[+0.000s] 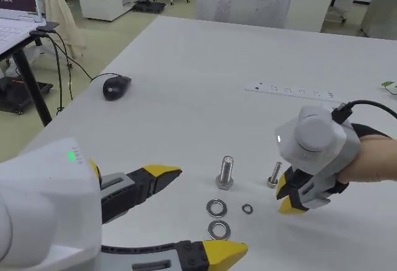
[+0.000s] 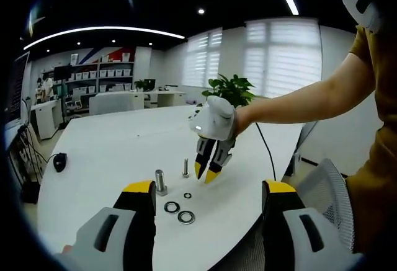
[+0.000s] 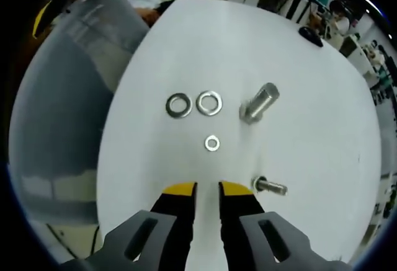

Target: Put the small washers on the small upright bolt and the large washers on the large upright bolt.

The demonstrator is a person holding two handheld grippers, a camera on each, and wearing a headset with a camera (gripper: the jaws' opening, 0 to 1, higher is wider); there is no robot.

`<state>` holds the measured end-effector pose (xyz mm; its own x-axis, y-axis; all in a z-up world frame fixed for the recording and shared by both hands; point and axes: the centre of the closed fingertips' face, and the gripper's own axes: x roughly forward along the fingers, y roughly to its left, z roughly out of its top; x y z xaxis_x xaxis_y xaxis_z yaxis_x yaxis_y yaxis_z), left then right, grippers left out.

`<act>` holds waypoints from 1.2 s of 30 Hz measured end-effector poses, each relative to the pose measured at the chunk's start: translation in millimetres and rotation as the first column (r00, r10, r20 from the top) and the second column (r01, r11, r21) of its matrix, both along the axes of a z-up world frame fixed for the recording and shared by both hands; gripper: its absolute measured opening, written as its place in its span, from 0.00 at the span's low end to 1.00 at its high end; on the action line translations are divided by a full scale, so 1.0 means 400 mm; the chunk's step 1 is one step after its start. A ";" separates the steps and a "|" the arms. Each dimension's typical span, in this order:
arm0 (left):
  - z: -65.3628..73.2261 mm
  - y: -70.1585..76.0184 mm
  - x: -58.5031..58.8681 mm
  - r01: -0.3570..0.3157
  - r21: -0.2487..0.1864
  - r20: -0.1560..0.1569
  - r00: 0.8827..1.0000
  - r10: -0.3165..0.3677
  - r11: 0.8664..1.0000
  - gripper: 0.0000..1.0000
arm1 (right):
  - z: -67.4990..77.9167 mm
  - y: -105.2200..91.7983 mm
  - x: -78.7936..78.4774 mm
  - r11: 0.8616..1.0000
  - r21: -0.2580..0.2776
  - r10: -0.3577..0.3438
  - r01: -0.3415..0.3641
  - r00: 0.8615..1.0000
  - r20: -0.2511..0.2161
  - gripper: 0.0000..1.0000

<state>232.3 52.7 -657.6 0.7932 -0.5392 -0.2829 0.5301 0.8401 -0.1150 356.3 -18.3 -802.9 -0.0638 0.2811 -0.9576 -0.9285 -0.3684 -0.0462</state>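
Observation:
A large bolt [image 1: 226,173] and a small bolt [image 1: 274,175] stand upright on the white table [image 1: 186,97]. In front of them lie two large washers [image 1: 216,208] [image 1: 219,229] and one small washer [image 1: 247,209], all flat. My left gripper [image 1: 208,209] is wide open, low at the near edge, with the washers ahead of its jaws [image 2: 209,187]. My right gripper [image 1: 286,196] hovers just right of the small bolt, jaws a narrow gap apart and holding nothing [image 3: 207,189]. From it I see the small washer [image 3: 212,142] ahead and the small bolt [image 3: 270,186] beside its right jaw.
A black mouse [image 1: 116,87] with its cable lies at the far left of the table. A white power strip [image 1: 291,90] lies beyond the bolts. A grey chair [image 1: 242,4] stands at the far edge, a laptop stand [image 1: 25,41] off to the left.

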 end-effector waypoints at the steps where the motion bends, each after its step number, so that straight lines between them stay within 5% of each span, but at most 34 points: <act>1: 0.000 0.001 -0.001 -0.001 0.001 0.000 1.000 0.001 1.000 0.69 | -0.003 0.008 -0.005 1.000 0.000 0.009 -0.009 1.000 -0.003 0.15; 17: 0.001 0.031 0.003 -0.027 -0.020 0.002 1.000 0.027 0.999 0.69 | -0.050 0.090 -0.011 0.998 -0.005 0.058 -0.058 0.998 -0.014 0.20; 27: -0.006 0.041 0.015 -0.049 -0.025 -0.002 0.999 0.049 0.998 0.69 | -0.060 0.093 -0.023 0.996 -0.010 0.088 -0.089 0.995 -0.037 0.19; 36: -0.010 0.037 0.013 -0.055 -0.027 -0.005 0.998 0.055 0.998 0.69 | -0.061 0.095 -0.024 0.992 -0.021 0.121 -0.121 0.993 -0.012 0.15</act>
<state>237.7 67.6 -661.6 0.8208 -0.5023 -0.2722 0.4825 0.8646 -0.1404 346.8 19.7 -827.1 -0.1060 0.2498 -0.9625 -0.8775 -0.4787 -0.0276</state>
